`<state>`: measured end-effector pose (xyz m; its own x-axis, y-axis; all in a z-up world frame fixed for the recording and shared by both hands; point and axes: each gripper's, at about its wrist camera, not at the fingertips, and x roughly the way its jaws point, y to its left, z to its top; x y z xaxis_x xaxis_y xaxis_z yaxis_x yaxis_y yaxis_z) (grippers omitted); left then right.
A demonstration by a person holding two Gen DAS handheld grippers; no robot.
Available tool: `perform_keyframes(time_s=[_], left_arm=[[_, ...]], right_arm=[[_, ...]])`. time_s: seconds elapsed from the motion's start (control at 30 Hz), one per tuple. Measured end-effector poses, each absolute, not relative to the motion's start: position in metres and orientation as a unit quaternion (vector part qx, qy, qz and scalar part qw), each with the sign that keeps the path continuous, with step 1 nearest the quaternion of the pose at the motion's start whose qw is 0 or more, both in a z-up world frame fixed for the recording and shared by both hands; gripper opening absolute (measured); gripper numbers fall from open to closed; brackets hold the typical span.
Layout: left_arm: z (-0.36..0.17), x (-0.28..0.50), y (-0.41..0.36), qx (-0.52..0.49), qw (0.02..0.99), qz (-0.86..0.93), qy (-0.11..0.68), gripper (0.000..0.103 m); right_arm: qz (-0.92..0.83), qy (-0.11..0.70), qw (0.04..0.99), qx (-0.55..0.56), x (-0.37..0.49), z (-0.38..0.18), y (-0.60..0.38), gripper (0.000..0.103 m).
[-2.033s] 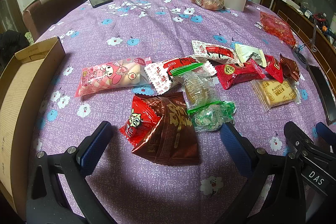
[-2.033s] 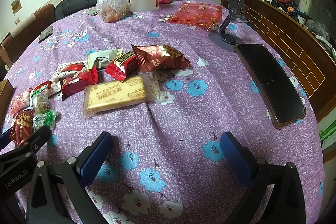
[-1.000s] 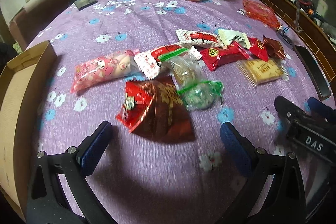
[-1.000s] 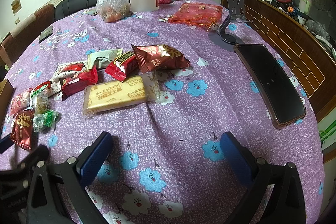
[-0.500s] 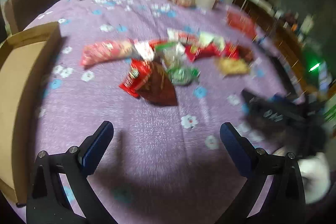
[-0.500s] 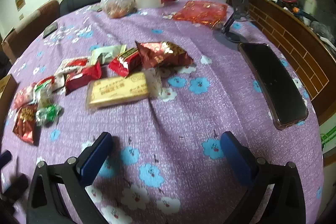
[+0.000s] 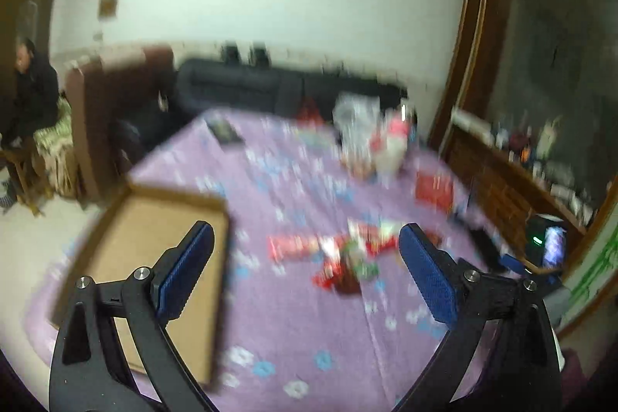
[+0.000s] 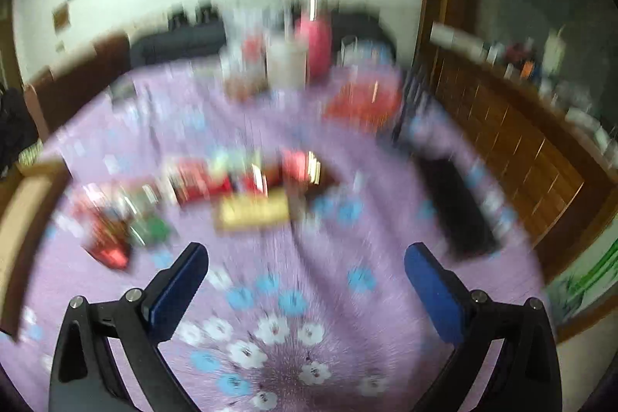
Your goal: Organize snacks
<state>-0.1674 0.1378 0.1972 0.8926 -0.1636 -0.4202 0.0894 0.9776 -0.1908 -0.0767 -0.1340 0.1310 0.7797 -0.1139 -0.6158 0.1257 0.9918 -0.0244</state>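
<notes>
Both views are blurred by motion. Several snack packets lie in a loose row on the purple flowered tablecloth, far below and ahead of my left gripper, which is open and empty. An open cardboard box lies at the table's left edge. In the right wrist view the snack row includes a yellow biscuit packet. My right gripper is open and empty, high above the cloth.
A plastic bag, a white tub and a pink bottle stand at the table's far side. A red packet and a dark phone lie at the right. A wooden sideboard runs along the right. A person sits at far left.
Both grippers have pulled up and back from the table, so the snacks look smaller and farther. Both stay open and empty. The snacks have not moved.
</notes>
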Motion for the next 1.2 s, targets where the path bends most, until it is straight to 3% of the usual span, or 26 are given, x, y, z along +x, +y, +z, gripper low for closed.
perform_keyframes(time_s=[0.17, 0.23, 0.37, 0.47, 0.6, 0.67, 0.7, 0.77, 0.8, 0.87, 1.2], left_arm=[[0.291, -0.197, 0.188, -0.117, 0.984, -0.058, 0.122, 0.098], [0.327, -0.195, 0.197, -0.099, 0.989, -0.037, 0.103, 0.098], [0.368, -0.173, 0.210, -0.063, 0.993, -0.018, 0.099, 0.098], [0.352, -0.150, 0.217, -0.058, 0.990, -0.016, 0.125, 0.098], [0.276, -0.105, 0.219, -0.123, 0.955, -0.076, 0.257, 0.098], [0.236, -0.090, 0.212, -0.142, 0.941, -0.102, 0.291, 0.098], [0.219, -0.085, 0.205, -0.138, 0.938, -0.107, 0.300, 0.096], [0.189, -0.077, 0.187, -0.114, 0.935, -0.112, 0.317, 0.088], [0.175, -0.073, 0.179, -0.108, 0.931, -0.115, 0.328, 0.081], [0.153, -0.063, 0.172, -0.120, 0.916, -0.134, 0.358, 0.079], [0.113, -0.050, 0.157, -0.125, 0.901, -0.117, 0.399, 0.079]], right_arm=[[-0.066, 0.070, 0.995, 0.006, -0.152, 0.272, -0.132, 0.103], [-0.020, 0.017, 0.999, 0.020, -0.160, 0.314, -0.133, 0.103], [0.014, 0.171, 0.985, -0.003, -0.099, 0.346, -0.125, 0.103], [0.051, 0.231, 0.972, 0.014, -0.067, 0.310, -0.123, 0.103], [0.065, 0.272, 0.959, 0.047, -0.043, 0.212, -0.120, 0.102], [0.073, 0.310, 0.947, 0.045, -0.037, 0.170, -0.118, 0.083], [0.085, 0.337, 0.936, 0.050, -0.031, 0.149, -0.114, 0.068], [0.122, 0.391, 0.909, 0.083, -0.021, 0.115, -0.113, 0.056], [0.147, 0.409, 0.895, 0.100, -0.017, 0.099, -0.108, 0.054], [0.184, 0.419, 0.883, 0.104, -0.011, 0.078, -0.095, 0.054], [0.273, 0.423, 0.861, 0.068, -0.005, 0.052, -0.025, 0.053]])
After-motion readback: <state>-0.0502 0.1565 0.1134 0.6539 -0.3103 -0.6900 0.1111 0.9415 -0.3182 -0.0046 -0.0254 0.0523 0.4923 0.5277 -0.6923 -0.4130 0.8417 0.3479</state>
